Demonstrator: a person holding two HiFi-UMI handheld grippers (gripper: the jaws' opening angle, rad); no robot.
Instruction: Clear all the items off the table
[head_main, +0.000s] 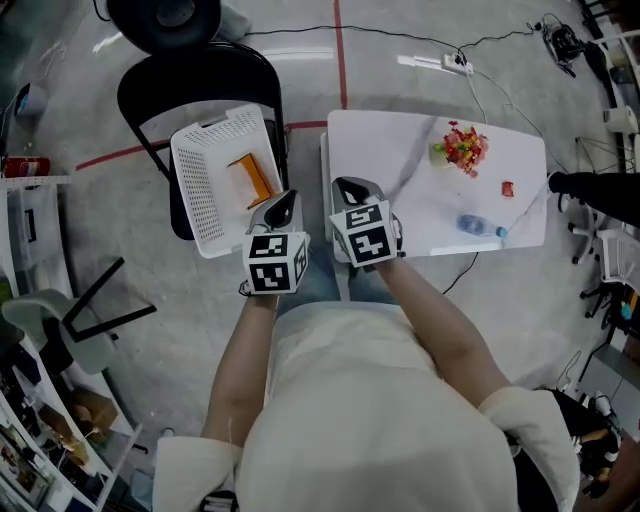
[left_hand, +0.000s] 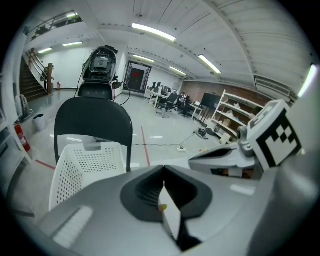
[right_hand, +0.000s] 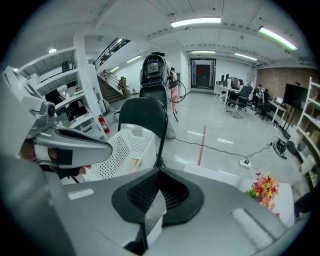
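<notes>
A white table (head_main: 400, 150) carries a bunch of colourful flowers (head_main: 462, 147), a small red item (head_main: 507, 188) and a clear water bottle (head_main: 480, 227). The flowers (right_hand: 264, 190) also show at the right of the right gripper view. My left gripper (head_main: 287, 198) hovers over the near right corner of a white basket (head_main: 205, 175); its jaws are shut (left_hand: 164, 171). A tiny yellowish speck sits in the slit; I cannot tell what it is. My right gripper (head_main: 350, 186) is over the table's near left corner, shut with nothing in it (right_hand: 159, 171).
The basket (left_hand: 85, 165) stands on a black chair (head_main: 190, 85) left of the table and holds an orange flat item (head_main: 250, 180). A cable and power strip (head_main: 455, 62) lie on the floor behind the table. Shelves (head_main: 30, 440) stand at the far left.
</notes>
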